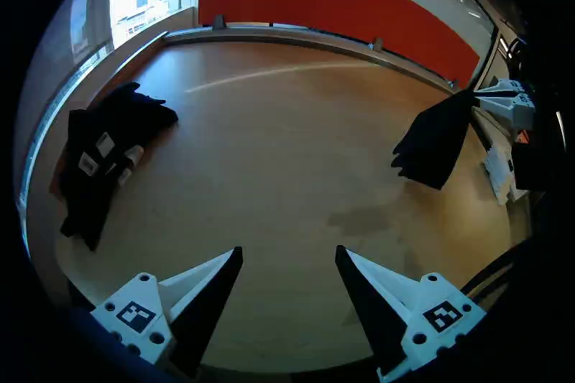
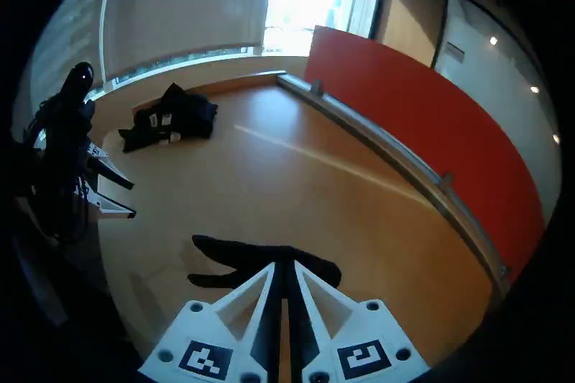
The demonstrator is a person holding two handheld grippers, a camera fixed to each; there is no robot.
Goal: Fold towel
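Observation:
A black towel (image 2: 230,250) hangs from my right gripper (image 2: 285,262), whose two fingers are shut on its edge just above the wooden table (image 2: 302,174). In the left gripper view the same towel (image 1: 431,142) dangles at the far right from the right gripper (image 1: 480,98). My left gripper (image 1: 287,257) stands open low over bare wood, with nothing between its fingers. It also appears at the left of the right gripper view as the left gripper (image 2: 134,201), held by a dark-gloved hand.
A heap of dark towels with white tags (image 1: 100,157) lies at the table's far left corner, seen too as the heap (image 2: 169,121). A red partition (image 1: 338,6) and a metal rail (image 1: 302,37) run along the back edge. Windows line the side.

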